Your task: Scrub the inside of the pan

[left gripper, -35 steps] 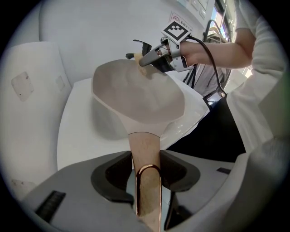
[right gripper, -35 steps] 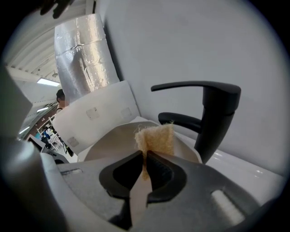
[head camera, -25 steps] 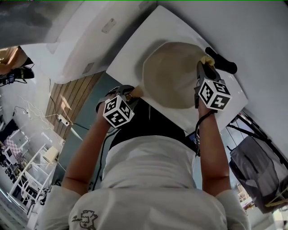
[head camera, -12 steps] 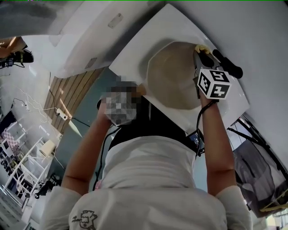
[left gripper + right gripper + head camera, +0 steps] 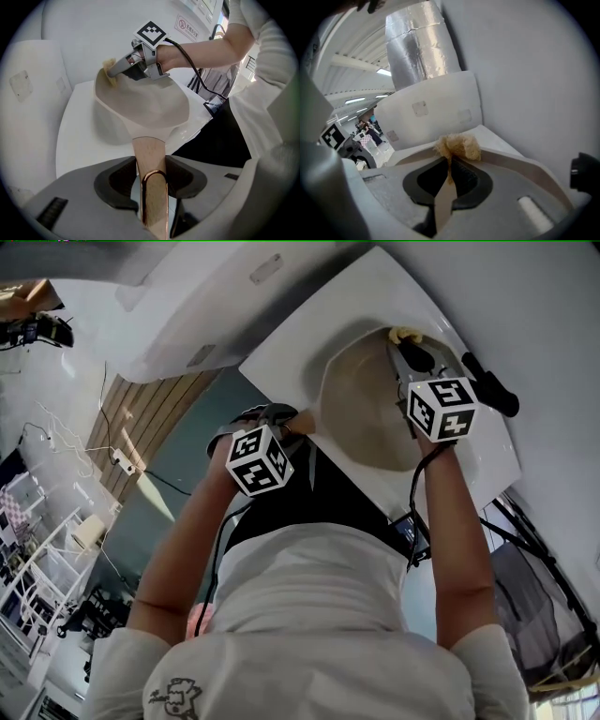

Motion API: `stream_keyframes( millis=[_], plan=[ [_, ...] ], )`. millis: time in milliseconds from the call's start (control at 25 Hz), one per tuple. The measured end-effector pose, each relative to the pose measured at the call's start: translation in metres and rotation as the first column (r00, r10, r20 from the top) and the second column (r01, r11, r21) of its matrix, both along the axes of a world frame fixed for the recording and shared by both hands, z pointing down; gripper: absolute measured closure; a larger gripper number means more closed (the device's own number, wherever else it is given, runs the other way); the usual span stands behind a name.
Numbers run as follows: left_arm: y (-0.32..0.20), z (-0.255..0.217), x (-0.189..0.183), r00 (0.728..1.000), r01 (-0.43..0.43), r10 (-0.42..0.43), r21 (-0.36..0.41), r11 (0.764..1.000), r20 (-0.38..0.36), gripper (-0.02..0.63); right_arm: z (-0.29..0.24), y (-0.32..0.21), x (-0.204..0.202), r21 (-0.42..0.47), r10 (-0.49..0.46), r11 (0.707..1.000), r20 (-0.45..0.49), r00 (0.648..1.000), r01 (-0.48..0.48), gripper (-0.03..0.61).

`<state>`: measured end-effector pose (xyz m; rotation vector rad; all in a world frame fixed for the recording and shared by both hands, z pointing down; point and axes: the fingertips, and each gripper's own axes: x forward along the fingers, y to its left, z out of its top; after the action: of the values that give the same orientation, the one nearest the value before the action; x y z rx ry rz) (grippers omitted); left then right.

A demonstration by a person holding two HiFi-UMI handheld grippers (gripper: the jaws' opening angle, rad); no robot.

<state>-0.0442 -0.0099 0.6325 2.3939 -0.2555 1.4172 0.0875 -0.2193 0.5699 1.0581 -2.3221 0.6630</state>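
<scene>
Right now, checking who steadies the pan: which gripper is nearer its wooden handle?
Left. The left gripper has its fingers clamped on the wooden handle at the pan's near edge. The right gripper is across the pan at its far rim, holding the scrubber.

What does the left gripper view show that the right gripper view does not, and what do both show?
Only the left gripper view: the left gripper shut on the wooden handle of the pan, and the right gripper seen from outside, at the pan's far rim. Only the right gripper view: a silver duct overhead, and its own jaws clamped on the stick of the scrubber. Both: the pan, the yellow scrubber, the white counter.
</scene>
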Motion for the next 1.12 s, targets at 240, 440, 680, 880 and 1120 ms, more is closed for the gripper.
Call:
stream_keyframes(
  millis=[240, 440, 680, 880, 1120],
  plan=[
    [-0.001, -0.007, 0.003, 1.000, 0.000, 0.000, -0.006, 1.000, -0.007, 0.430, 0.001, 0.012, -0.038, -0.019, -0.152, 0.988, 0.034, 0.988, 0.153, 0.551],
    [0.000, -0.003, -0.001, 1.000, -0.001, 0.001, 0.006, 1.000, -0.013, 0.430, 0.012, 0.039, -0.067, -0.057, -0.258, 0.963, 0.075, 0.963, 0.262, 0.551],
    [0.003, -0.002, -0.001, 1.000, -0.007, 0.007, 0.002, 1.000, -0.007, 0.426, 0.025, 0.081, -0.099, -0.121, -0.379, 0.911, 0.135, 0.915, 0.395, 0.551],
    [0.004, -0.002, -0.001, 1.000, 0.000, 0.000, -0.003, 1.000, -0.024, 0.426, 0.027, 0.103, -0.105, -0.188, -0.405, 0.878, 0.195, 0.893, 0.439, 0.551],
    [0.006, -0.003, -0.001, 1.000, 0.001, -0.001, -0.005, 1.000, -0.019, 0.426, 0.037, 0.144, -0.108, -0.309, -0.462, 0.797, 0.242, 0.853, 0.519, 0.551]
  ],
)
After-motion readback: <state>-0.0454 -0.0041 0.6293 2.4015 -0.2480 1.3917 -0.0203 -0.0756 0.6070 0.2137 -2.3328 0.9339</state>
